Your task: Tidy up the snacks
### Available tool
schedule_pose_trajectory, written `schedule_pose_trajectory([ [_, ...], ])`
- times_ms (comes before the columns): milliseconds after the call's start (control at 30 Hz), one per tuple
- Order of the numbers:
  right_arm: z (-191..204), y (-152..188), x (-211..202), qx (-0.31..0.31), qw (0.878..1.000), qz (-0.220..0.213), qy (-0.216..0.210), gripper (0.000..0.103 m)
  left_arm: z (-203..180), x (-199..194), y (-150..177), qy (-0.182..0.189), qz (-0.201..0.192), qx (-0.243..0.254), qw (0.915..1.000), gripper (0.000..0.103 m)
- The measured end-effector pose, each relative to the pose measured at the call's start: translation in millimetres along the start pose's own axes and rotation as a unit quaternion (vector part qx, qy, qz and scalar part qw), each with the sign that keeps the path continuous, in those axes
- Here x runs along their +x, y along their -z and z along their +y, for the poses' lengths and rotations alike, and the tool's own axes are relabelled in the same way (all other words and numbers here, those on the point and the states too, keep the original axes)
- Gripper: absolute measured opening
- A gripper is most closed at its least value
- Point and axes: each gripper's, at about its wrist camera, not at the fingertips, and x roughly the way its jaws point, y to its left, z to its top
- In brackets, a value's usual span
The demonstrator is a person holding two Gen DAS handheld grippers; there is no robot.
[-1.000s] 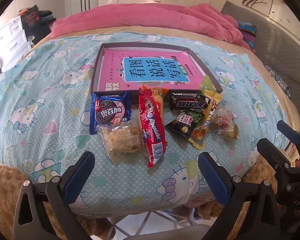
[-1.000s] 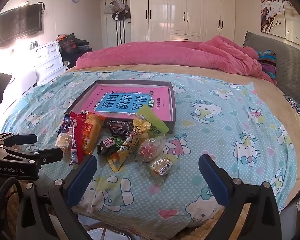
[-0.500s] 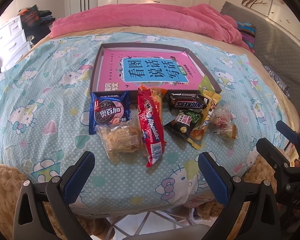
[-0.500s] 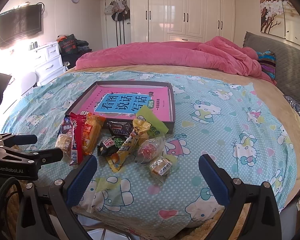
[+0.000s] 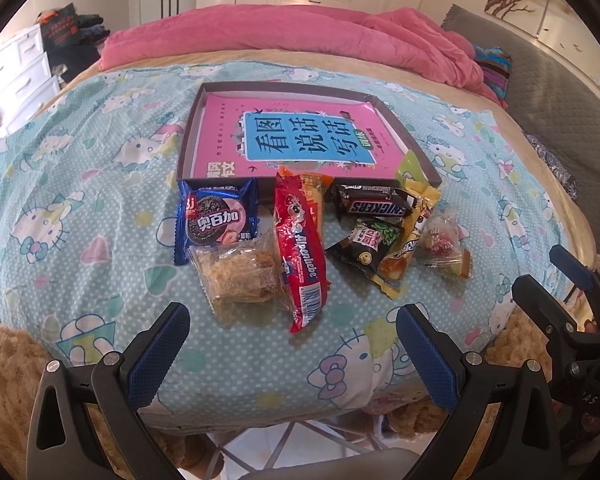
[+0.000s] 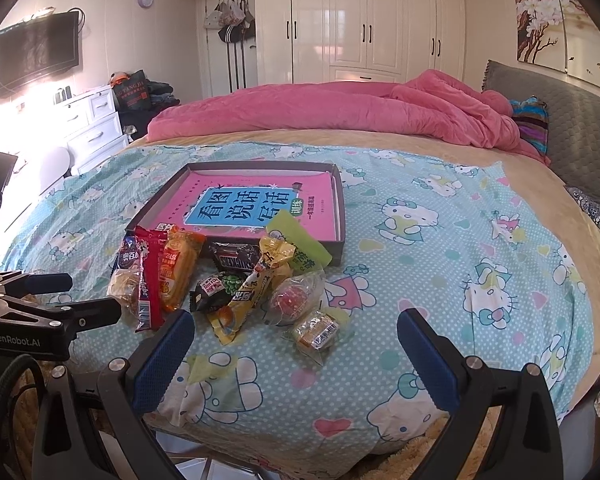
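Observation:
Several snacks lie in a loose pile on the bed's cartoon-cat sheet: a blue cookie pack (image 5: 216, 220), a clear-wrapped pastry (image 5: 240, 276), a long red Alpenliebe pack (image 5: 300, 252), a Snickers bar (image 5: 374, 205), a black nut pack (image 5: 366, 246) and clear candy bags (image 6: 296, 298). Behind them sits a shallow dark box (image 5: 196, 136) holding a pink book (image 5: 300, 140). My left gripper (image 5: 292, 354) hangs open just short of the pile, nothing between its fingers. My right gripper (image 6: 296, 360) is open too, near the bed's front edge right of the pile.
A pink quilt (image 6: 340, 112) is bunched at the back of the bed. A grey padded headboard (image 6: 560, 120) stands at the right, white drawers (image 6: 96, 128) at the left. The sheet (image 6: 460, 248) spreads bare right of the box. The bed's edge lies right below both grippers.
The left wrist view has tilted down and crept slightly closer to the snacks. The right gripper has barely moved. Nothing has been taken hold of.

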Motion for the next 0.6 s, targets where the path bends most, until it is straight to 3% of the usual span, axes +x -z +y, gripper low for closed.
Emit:
schedule_pose_trajectory([
  [367, -7, 0, 8, 0.001, 1.000, 0.006, 0.015, 0.103, 8, 15, 1, 0.050, 0.036, -0.042, 0.9972, 0.102],
  [533, -14, 2, 16, 0.012, 1.000, 0.019, 0.014, 0.103, 7, 27, 1, 0.070, 0.068, -0.057, 0.9936, 0.091],
  [600, -17, 3, 21, 0.018, 0.999, 0.030, 0.015, 0.103, 7, 32, 0, 0.074, 0.075, -0.061, 0.9925, 0.081],
])
